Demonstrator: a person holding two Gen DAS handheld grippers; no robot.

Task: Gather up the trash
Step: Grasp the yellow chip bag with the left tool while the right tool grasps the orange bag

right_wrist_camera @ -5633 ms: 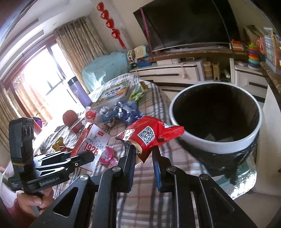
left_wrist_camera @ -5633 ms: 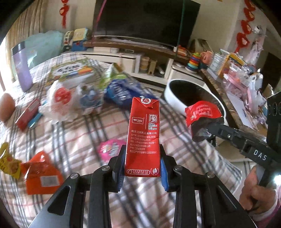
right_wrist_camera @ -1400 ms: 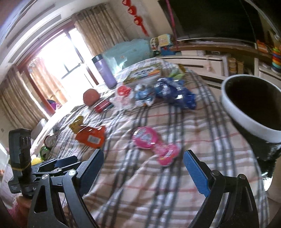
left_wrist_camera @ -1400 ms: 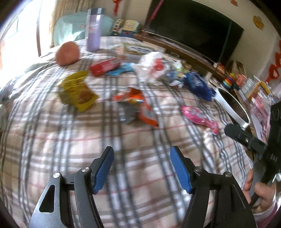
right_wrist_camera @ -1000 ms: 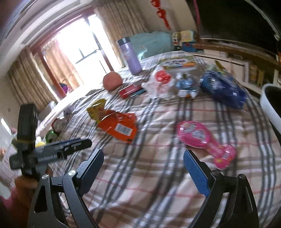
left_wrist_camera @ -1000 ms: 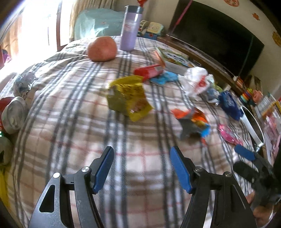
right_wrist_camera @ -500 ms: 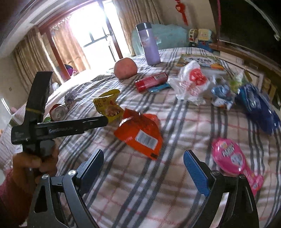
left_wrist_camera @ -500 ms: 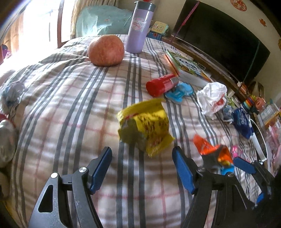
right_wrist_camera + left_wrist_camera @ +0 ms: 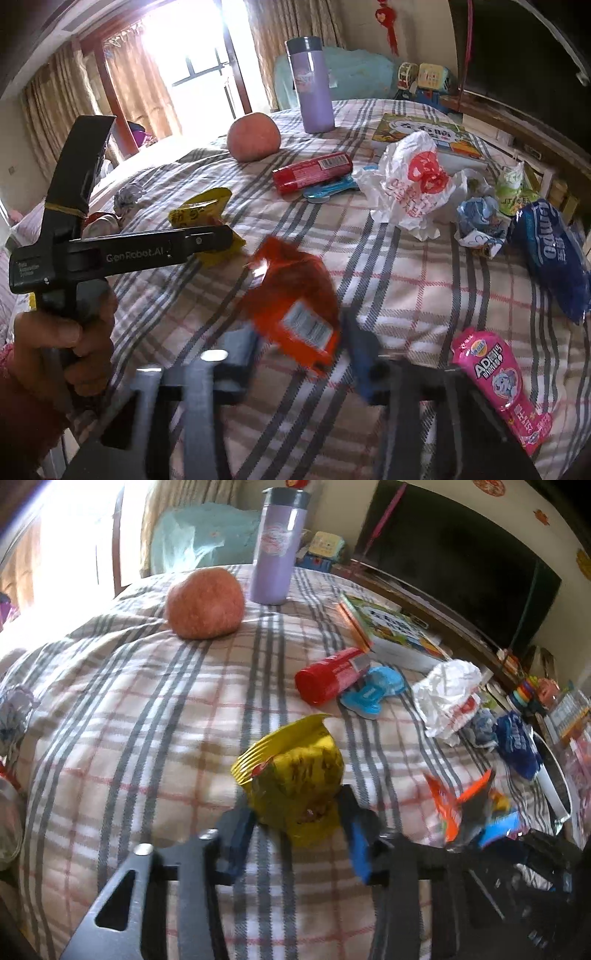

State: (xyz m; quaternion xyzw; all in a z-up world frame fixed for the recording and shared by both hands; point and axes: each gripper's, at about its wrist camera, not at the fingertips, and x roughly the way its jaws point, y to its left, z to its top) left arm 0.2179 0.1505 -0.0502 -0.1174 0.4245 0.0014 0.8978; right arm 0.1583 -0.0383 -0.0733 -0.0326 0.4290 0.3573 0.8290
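Both grips need confirming before lifting: the left gripper (image 9: 295, 834) is closed on the yellow wrapper (image 9: 291, 779), the right gripper (image 9: 299, 354) on the orange wrapper (image 9: 295, 306), jaws just closed.

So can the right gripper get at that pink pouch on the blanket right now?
Probably not yet: the right gripper is closing around the orange wrapper. The pink pouch lies uncovered beside it, nothing blocking.

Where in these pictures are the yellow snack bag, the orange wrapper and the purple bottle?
yellow snack bag (image 9: 295, 775): left wrist view, crumpled front face.
orange wrapper (image 9: 295, 295): right wrist view, middle, above the label.
purple bottle (image 9: 314, 96): right wrist view, body.
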